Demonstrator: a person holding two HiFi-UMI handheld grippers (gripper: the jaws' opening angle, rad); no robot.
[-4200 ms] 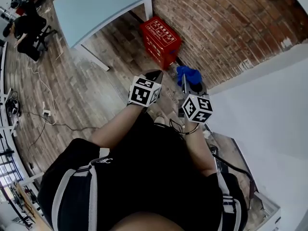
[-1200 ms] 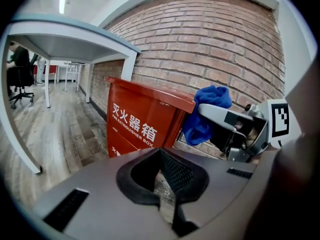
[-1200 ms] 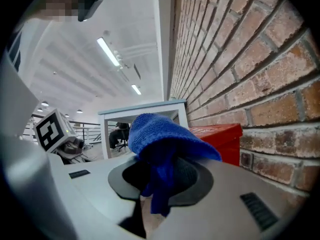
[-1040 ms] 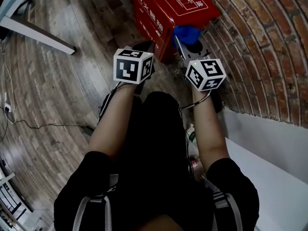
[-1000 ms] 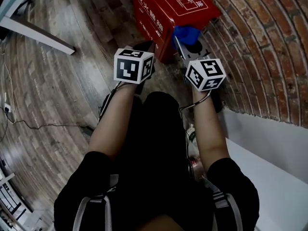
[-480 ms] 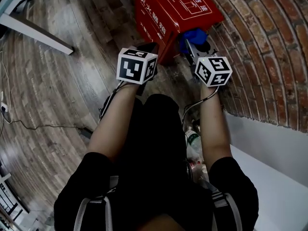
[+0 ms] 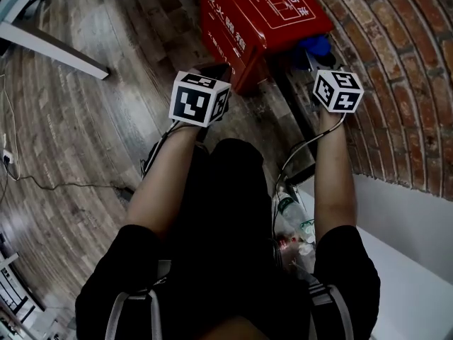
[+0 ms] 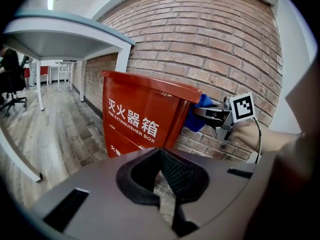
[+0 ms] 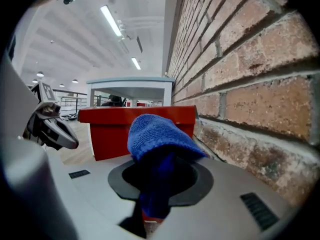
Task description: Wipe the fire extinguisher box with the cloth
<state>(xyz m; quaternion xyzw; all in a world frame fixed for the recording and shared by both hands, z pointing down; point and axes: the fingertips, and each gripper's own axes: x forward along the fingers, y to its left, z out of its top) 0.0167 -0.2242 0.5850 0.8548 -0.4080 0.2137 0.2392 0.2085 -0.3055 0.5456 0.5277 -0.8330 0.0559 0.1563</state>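
Where the red fire extinguisher box stands beside the brick wall, we list:
- right gripper: jaws clamped on the blue cloth, held at the box's wall-side upper edge.
- left gripper: jaws together, nothing between them, near the box's front.

The right tongs are clamped on a blue cloth, and its bunched end bulges up ahead of the jaws. Just beyond it the red fire extinguisher box stands on the floor beside the brick wall along the right. The left tongs show at the left edge.
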